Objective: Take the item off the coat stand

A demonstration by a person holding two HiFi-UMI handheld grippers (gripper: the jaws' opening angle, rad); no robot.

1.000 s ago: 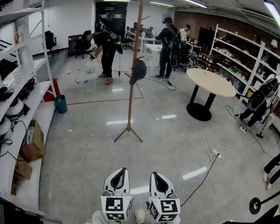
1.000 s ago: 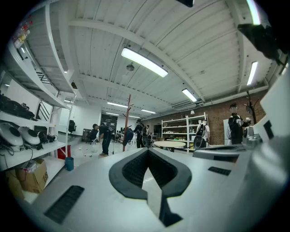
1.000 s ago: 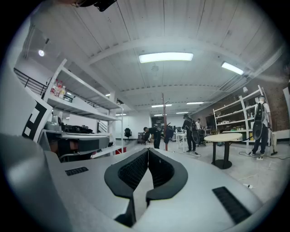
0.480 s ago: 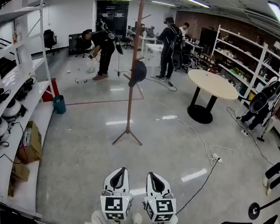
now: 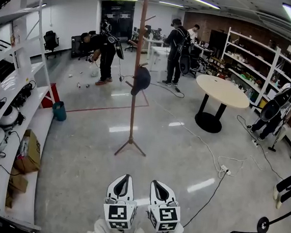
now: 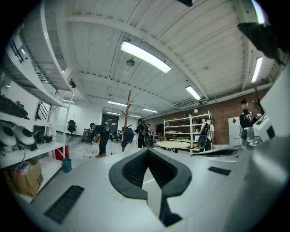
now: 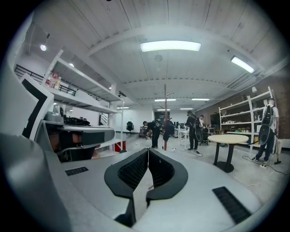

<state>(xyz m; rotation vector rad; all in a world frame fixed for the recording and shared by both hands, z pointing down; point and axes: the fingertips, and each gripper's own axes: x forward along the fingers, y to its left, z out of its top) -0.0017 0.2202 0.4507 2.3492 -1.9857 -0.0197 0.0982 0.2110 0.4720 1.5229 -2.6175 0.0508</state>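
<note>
Not started: dark item (image 5: 142,80) hangs on far coat stand (image 5: 133,102); left gripper (image 5: 122,180), right gripper (image 5: 160,183) near, fingers closed, empty.

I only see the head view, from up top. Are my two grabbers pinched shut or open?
Observer: The left gripper view shows the left gripper shut, its jaw tips meeting with nothing between them.
Operator: And the other one?
Observer: The right gripper is shut too, and it is empty.
Operator: What is that one aimed at?
Observer: In the right gripper view the coat stand rises just right of the jaw tips, far across the floor, with the dark item hanging on it.
</note>
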